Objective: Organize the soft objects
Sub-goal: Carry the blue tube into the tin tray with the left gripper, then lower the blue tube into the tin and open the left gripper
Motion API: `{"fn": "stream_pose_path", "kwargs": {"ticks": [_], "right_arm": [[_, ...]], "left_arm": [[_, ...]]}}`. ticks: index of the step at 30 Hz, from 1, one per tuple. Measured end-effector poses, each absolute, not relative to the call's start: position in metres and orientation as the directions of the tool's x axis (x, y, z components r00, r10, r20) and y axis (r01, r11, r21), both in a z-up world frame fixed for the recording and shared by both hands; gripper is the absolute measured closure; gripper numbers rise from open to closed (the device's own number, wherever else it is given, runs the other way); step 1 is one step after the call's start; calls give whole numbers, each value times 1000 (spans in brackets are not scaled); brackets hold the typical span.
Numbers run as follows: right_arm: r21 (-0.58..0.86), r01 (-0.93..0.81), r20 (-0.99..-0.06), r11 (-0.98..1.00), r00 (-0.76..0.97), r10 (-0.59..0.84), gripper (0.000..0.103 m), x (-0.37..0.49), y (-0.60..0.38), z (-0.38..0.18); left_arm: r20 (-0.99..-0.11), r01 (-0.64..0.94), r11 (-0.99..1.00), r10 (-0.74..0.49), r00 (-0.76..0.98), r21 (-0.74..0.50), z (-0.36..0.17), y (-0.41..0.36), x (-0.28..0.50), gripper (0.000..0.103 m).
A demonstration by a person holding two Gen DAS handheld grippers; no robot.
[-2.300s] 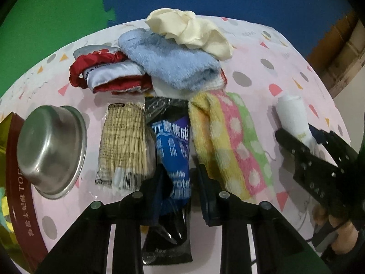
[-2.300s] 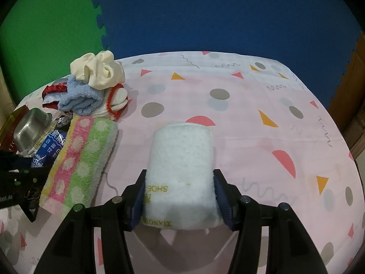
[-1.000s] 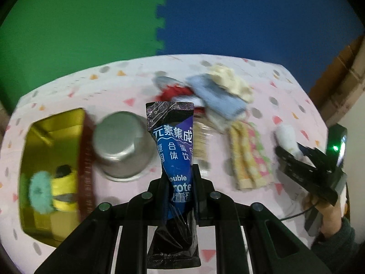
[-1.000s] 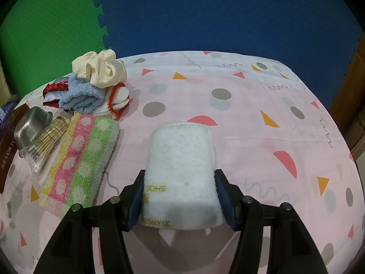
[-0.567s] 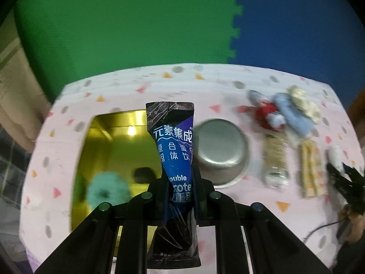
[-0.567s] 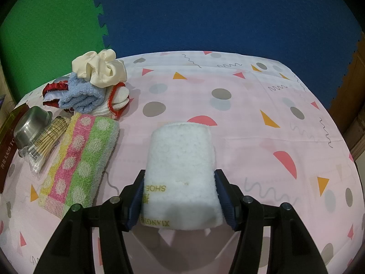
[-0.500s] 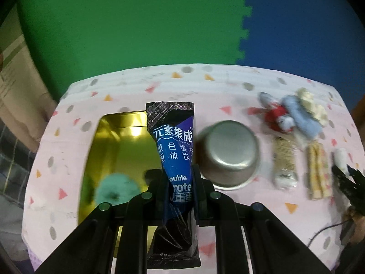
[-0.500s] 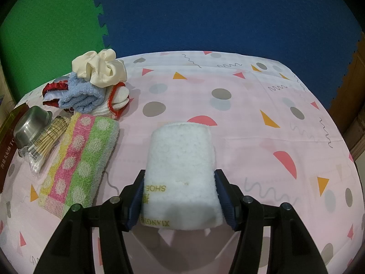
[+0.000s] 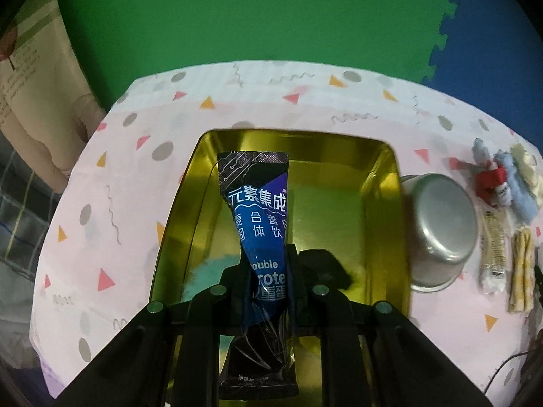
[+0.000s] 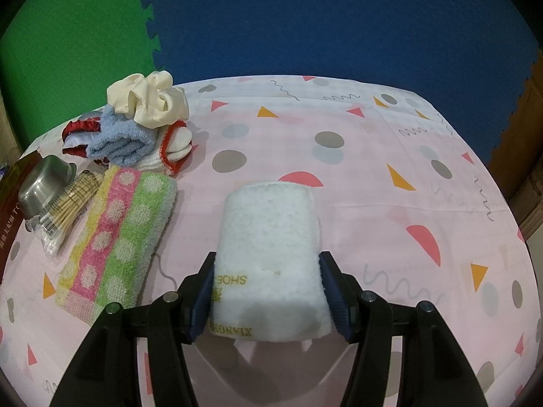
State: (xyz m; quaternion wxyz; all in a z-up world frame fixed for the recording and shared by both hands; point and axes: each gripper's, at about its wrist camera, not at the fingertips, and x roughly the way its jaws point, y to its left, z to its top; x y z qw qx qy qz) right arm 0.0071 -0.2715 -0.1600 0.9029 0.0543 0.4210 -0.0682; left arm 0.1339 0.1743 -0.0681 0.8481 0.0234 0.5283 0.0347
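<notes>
The pouch [image 9: 259, 217] stands above the tray [image 9: 387, 210]. The steel bowl [image 9: 441, 227] lies upside down just right of the tray. Right of the bowl lie the stick packet [image 9: 493, 251], then the folded towel [image 9: 521, 268]. Behind these two is the cloth heap [image 9: 505, 183]. The white roll [image 10: 268, 251] lies right of the towel.

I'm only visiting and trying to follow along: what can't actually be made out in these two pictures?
- Left wrist view: what lies in the gold tin; the left hand-held gripper and its blue sachet cover the teal and dark shapes.
- Left wrist view: the soft pile at the edge is small and blurred.
- Right wrist view: the white towel roll has yellow lettering, upside down and partly hidden.
</notes>
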Motion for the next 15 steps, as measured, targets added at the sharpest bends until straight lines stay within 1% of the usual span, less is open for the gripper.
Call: {"fn": "stream_pose_path", "kwargs": {"ticks": [7,11,15], "right_arm": [[37,167,-768,985,635,-79,43,7,-271,-160],[34,166,-768,986,635,-80,43,7,-271,-160],[32,165,-769,986,634,-81,43,7,-272,-160]], "left_arm": [[-902,-61,995,101,419,83,-85,185,136,88],[-895,-62,992,126,428,110,-87,185,137,84],[-888,-53,990,141,438,130,-87,183,135,84]]}}
